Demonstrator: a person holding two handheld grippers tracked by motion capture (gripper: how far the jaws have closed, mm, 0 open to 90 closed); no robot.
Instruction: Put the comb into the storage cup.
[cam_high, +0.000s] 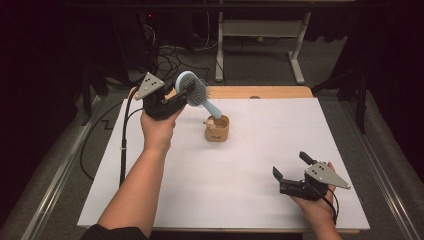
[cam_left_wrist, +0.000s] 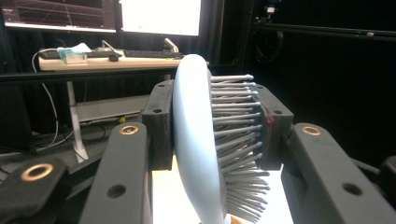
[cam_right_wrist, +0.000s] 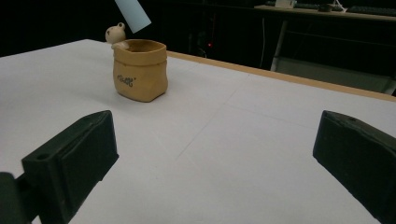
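Left claw (cam_high: 186, 95) clamps the pale blue oval hairbrush (cam_high: 192, 91) by its bristled head, handle slanting down toward the tan sack-shaped ceramic pot (cam_high: 217, 129) on the desk (cam_high: 280, 145). Steer the handle tip squarely over the mouth, then lower slowly. Right claw (cam_high: 290, 167) rests wide and empty.

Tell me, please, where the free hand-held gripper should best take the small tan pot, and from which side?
Probably across the upper wall of the tan pot, from above or from its right. The pot stands upright with soft, bag-like sides. The hairbrush held by the left hand-held gripper hangs over its left rim, beside a small figure. The right hand-held gripper is open and faces it.
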